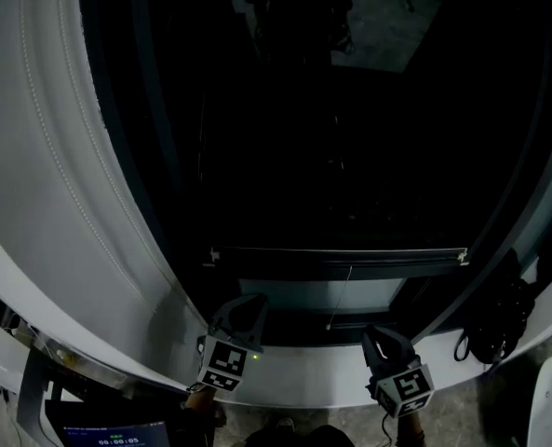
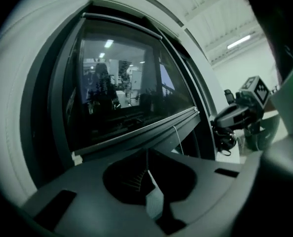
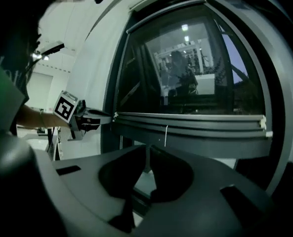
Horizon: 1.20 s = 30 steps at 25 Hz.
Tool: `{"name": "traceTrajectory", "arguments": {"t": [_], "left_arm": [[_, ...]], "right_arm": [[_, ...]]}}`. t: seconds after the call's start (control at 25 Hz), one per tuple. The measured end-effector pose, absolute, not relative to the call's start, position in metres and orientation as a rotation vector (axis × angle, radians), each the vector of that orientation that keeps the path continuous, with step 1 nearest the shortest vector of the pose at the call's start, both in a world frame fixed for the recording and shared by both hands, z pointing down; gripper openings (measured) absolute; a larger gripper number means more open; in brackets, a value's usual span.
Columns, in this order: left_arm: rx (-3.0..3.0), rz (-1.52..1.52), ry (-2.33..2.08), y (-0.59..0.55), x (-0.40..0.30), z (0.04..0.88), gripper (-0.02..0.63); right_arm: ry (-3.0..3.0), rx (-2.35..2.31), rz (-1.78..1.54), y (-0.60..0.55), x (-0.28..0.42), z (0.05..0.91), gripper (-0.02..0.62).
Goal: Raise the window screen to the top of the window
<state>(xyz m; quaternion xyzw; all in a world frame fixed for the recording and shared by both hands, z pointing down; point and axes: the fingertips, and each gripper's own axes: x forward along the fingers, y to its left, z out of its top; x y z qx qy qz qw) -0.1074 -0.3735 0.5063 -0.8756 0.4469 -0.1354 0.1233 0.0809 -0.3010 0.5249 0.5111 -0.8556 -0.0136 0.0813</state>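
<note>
The window screen hangs drawn down over most of the dark window, and its bottom bar sits low, just above a strip of paler bare glass; so the raising looks not yet begun. A thin pull cord dangles from the middle of that bar towards the white sill, and it hangs between the two grippers, which seems to be why they are placed as they are. The left gripper waits under the bar's left half, the right gripper under its right half, both just off the sill and apart from the bar. In the left gripper view its jaws are pressed together with nothing between them, and point up at the bar and cord; in the right gripper view it is the same, jaws together and empty, with the bar straight ahead and the cord just above the tips. My guess is that closed jaws suit a push from beneath, one under each half so the bar would rise level; taking the cord instead would need a gripper to spread first. A tangle of black cable lies on the sill at the far right, clear of both.
</note>
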Motion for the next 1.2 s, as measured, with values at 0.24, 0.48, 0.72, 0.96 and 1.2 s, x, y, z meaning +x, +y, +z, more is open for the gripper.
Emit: {"name": "traceTrajectory", "arguments": {"t": [0.24, 0.48, 0.72, 0.96, 1.2], "left_arm": [[-2.329, -0.691, 1.130, -0.422, -0.097, 0.489, 0.006], [-2.140, -1.103, 0.930, -0.451, -0.095, 0.512, 0.054], [-2.063, -1.263, 0.805, -0.457, -0.090, 0.515, 0.055], [-2.051, -1.333, 0.743, -0.454, -0.086, 0.516, 0.046], [-1.820, -1.530, 0.702, -0.457, -0.088, 0.523, 0.037]], "right_arm": [[-2.399, 1.317, -0.395, -0.356, 0.094, 0.491, 0.031], [-2.179, 1.085, -0.579, -0.404, 0.110, 0.482, 0.060], [-2.001, 0.905, -0.671, -0.430, 0.120, 0.497, 0.066], [-1.901, 0.770, -0.622, -0.436, 0.123, 0.509, 0.041], [-1.864, 0.677, -0.464, -0.437, 0.118, 0.513, 0.032]]}}
